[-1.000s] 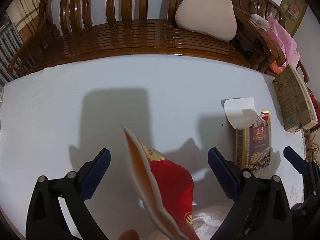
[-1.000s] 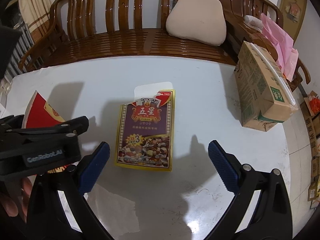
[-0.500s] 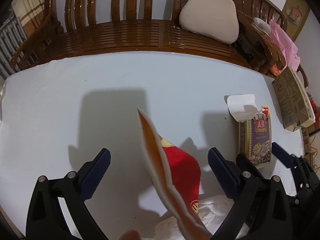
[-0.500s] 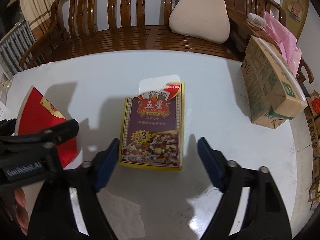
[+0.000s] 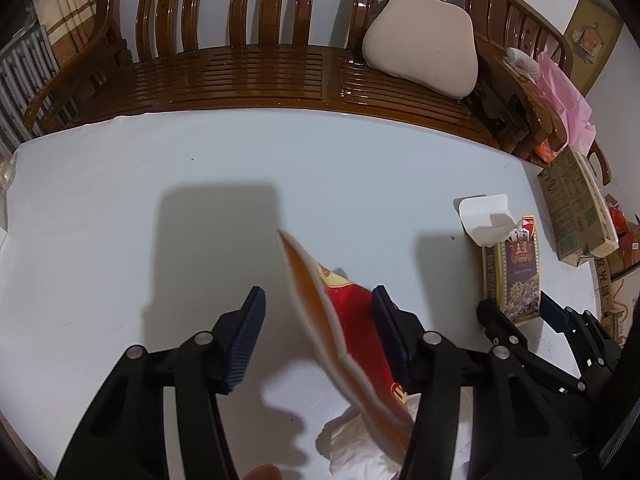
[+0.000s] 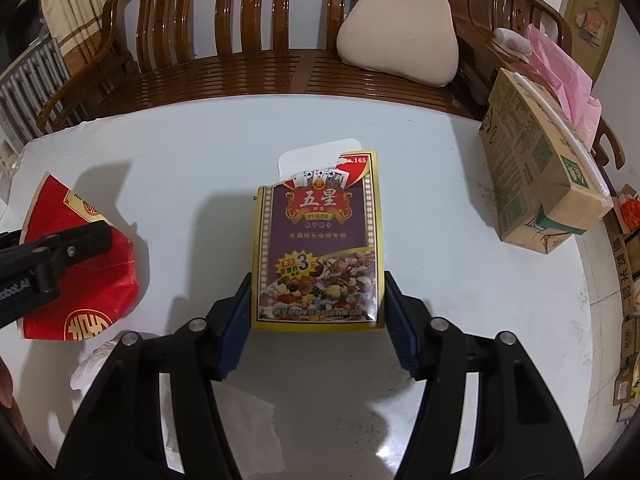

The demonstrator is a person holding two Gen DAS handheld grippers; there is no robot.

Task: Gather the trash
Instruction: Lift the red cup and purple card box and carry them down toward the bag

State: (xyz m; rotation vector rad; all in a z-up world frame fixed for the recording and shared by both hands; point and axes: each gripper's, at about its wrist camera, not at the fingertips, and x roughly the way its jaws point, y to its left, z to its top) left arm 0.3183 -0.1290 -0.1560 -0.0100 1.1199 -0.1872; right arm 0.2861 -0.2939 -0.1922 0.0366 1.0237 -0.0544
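A flattened red paper cup (image 5: 352, 332) stands on edge between the fingers of my left gripper (image 5: 318, 340), which is partly closed with a gap on the left side; the cup also shows in the right wrist view (image 6: 76, 264). A purple and yellow poker card box (image 6: 318, 248) with a torn white flap lies on the white table (image 6: 180, 152). My right gripper (image 6: 316, 320) has its pads against both sides of the box's near end. The box also shows in the left wrist view (image 5: 514, 268). Crumpled white tissue (image 5: 360, 444) lies under the cup.
A cardboard carton (image 6: 536, 168) stands at the table's right edge. A wooden bench (image 6: 240, 60) with a beige cushion (image 6: 396, 36) runs behind the table. A pink bag (image 6: 560, 76) hangs at the right. Flat white paper (image 6: 248, 428) lies near my right gripper.
Both grippers have closed in. The right one moved forward and shut on the poker box. The left one narrowed around the red cup, which tilted more upright.
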